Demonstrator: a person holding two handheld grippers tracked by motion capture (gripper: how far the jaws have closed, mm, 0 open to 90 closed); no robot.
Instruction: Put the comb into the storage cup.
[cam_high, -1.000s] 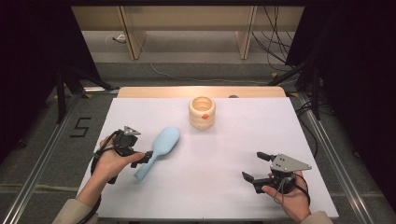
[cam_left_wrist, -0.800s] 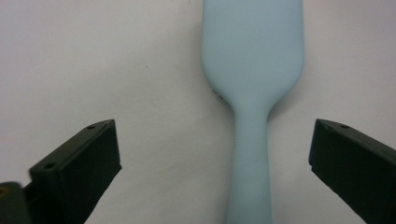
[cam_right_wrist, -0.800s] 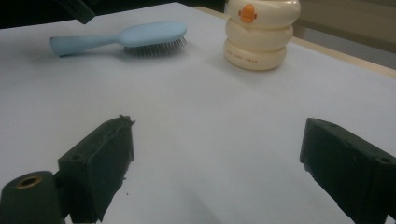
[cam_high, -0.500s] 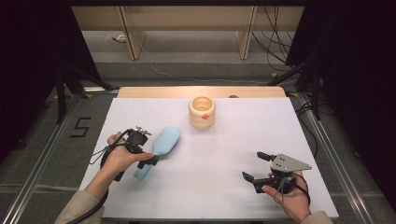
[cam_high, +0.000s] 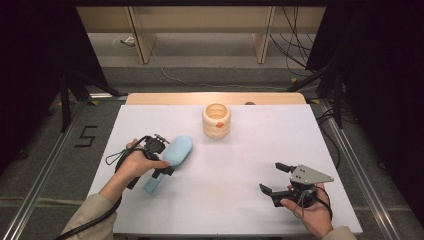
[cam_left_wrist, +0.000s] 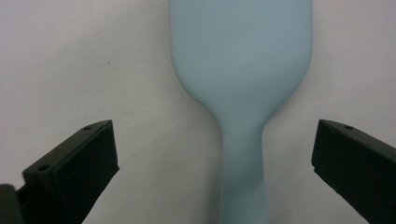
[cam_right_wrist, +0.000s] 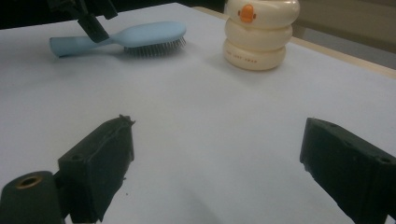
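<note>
A light blue hairbrush (cam_high: 179, 149) lies bristles down on the white table (cam_high: 240, 150), handle toward the front left. My left gripper (cam_high: 160, 161) hangs over its neck. In the left gripper view the handle (cam_left_wrist: 243, 158) runs up between the two black jaws, and my left gripper (cam_left_wrist: 215, 130) is open, a jaw on each side clear of the brush. My right gripper (cam_high: 270, 176) rests at the front right, open and holding nothing. Its own view looks between the wide jaws of the right gripper (cam_right_wrist: 218, 126) toward the hairbrush (cam_right_wrist: 140, 35).
A cream ringed cup (cam_high: 216, 120) with an orange mark stands at the back middle of the table, cup (cam_right_wrist: 260, 35) to the right of the brush in the right gripper view. A wooden strip (cam_high: 215, 98) edges the table's far side.
My left gripper has moved right, from beside the brush to over its handle, and now straddles it. The brush and the right gripper have stayed in place.
</note>
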